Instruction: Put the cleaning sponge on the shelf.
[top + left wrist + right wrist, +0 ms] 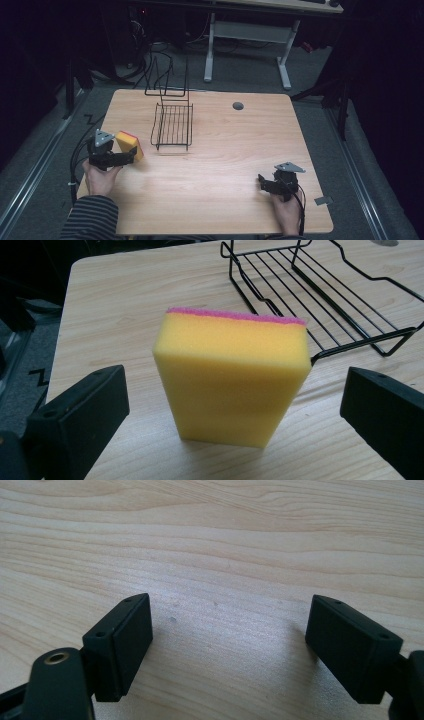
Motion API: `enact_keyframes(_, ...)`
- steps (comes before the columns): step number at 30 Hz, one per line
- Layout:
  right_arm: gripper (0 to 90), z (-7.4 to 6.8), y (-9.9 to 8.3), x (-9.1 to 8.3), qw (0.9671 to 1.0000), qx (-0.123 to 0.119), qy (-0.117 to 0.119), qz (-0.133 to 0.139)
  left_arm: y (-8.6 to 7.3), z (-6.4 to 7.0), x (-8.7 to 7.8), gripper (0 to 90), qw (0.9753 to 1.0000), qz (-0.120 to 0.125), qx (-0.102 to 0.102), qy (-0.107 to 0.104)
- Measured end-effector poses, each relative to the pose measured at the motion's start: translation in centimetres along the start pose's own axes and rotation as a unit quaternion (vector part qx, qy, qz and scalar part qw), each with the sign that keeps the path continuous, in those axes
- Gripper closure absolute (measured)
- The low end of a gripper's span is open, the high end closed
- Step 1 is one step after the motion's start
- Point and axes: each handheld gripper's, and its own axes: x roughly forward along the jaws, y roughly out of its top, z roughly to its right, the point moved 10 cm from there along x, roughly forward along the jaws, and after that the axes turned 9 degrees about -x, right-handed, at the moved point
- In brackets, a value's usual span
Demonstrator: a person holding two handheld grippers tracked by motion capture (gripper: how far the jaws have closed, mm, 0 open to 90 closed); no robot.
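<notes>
Left gripper (235, 405): jaws wide apart around the upright yellow foam sponge with pink scouring layer (232, 377), black wire rack (325, 295) at 1 o'clock. Right gripper (227, 645): jaws wide apart, empty, over the light wooden table (225, 540).

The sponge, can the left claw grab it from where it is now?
Probably yes. The sponge stands upright on the table between the left claw's open jaws, with nothing in between; the wire rack sits behind it.

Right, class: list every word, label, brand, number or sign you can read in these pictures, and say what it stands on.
None: no readable text anywhere.
The sponge, wire rack, table, left gripper and right gripper carry no print or label that can be made out.
</notes>
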Motion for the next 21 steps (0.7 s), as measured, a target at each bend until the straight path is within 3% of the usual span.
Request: enact_keyframes(21,19.0,0.0,0.0,0.0,1.0000,0.000,0.000,0.000,-0.6,-0.3,2.5,0.0,0.9997,-0.024,0.008,0.003)
